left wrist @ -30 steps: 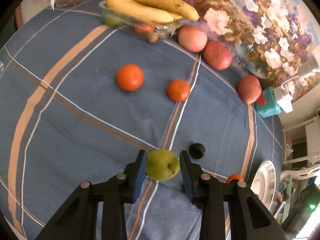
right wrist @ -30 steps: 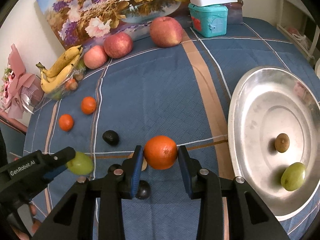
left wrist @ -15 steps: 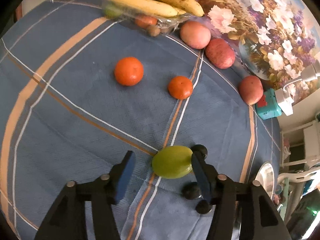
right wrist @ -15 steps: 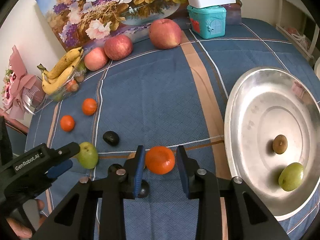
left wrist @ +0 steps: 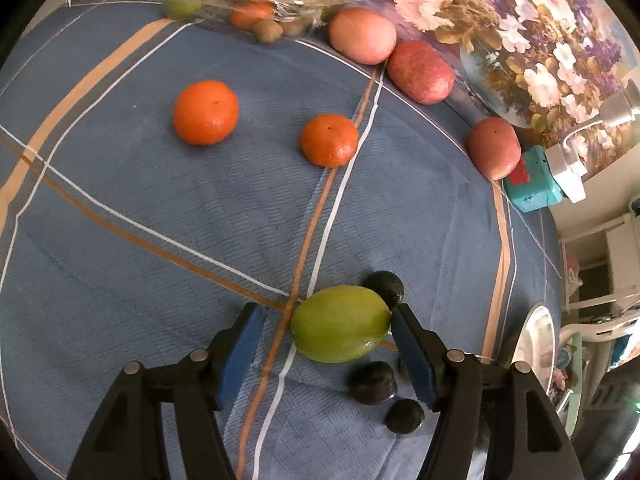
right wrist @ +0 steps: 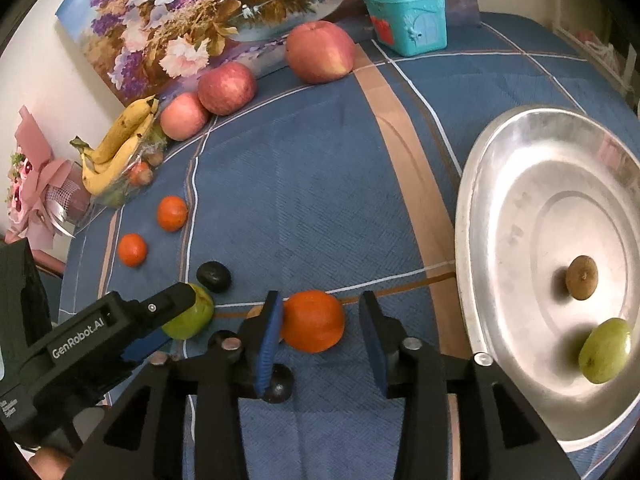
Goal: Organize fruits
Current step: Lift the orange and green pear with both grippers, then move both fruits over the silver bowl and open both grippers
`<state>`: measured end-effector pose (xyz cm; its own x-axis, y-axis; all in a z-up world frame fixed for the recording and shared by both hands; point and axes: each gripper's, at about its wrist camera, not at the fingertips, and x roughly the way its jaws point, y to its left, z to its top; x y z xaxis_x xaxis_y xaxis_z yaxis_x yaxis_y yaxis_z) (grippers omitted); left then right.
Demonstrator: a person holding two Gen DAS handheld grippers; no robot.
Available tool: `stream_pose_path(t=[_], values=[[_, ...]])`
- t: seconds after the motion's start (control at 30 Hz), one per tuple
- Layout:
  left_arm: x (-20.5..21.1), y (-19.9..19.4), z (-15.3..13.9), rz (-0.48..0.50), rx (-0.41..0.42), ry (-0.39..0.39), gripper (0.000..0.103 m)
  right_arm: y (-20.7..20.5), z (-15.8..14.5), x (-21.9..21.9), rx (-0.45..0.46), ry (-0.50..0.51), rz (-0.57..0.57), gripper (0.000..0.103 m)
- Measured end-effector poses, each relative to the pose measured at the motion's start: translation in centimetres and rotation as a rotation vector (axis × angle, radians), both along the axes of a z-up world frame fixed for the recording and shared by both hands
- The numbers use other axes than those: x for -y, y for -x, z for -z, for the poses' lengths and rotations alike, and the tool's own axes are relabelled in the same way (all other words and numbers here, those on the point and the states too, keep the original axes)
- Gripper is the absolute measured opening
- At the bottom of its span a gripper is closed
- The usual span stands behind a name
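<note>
A blue tablecloth (right wrist: pixel 312 184) with tan and white stripes is covering the tabletop, and a flower painting (right wrist: pixel 192 20) is leaning along its far edge. A large silver tray (right wrist: pixel 500 208) is sitting at the right of the right wrist view, holding a green fruit (right wrist: pixel 605 350) and a small brown fruit (right wrist: pixel 581 277) well apart from each other. Three apples (right wrist: pixel 320 57) are lying in a row in front of the painting, beside a teal box (right wrist: pixel 408 20). A bunch of bananas (right wrist: pixel 120 144) is resting on a clear container at the far left corner, near a pink-wrapped bouquet (right wrist: pixel 36 184).

The left gripper (left wrist: pixel 326 342) is pointing steeply down, its fingers having just been opening; they are standing wide around a green pear (left wrist: pixel 340 323) that is lying on the cloth, the right finger just beside it and the left one clear of it. The right gripper (right wrist: pixel 320 338) has also just been opening: an orange (right wrist: pixel 314 321) is sitting on the cloth between its fingers, against the left pad, with a gap at the right pad. Two more oranges (left wrist: pixel 205 112) are lying farther out on the cloth. Several small dark fruits (left wrist: pixel 372 382) are lying close around the pear.
</note>
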<state>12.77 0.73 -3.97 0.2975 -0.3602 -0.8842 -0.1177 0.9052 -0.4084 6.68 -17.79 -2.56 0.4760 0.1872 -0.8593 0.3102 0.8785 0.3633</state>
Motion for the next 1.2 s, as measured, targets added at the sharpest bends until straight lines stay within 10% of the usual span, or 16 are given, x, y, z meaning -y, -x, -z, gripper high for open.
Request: stream_pose_path(t=[0.43,1.2], values=[[1.3,-0.2,0.4,0.036,0.015,0.016,0.051,-0.2,0.8,0.0,-0.016,-0.054,0.003,0.045],[-2.7,0.4,-2.9,-0.122,0.027,0.044,0.051,0.9,-3.5,3.1,0.067,-0.021,0.09,0.038]])
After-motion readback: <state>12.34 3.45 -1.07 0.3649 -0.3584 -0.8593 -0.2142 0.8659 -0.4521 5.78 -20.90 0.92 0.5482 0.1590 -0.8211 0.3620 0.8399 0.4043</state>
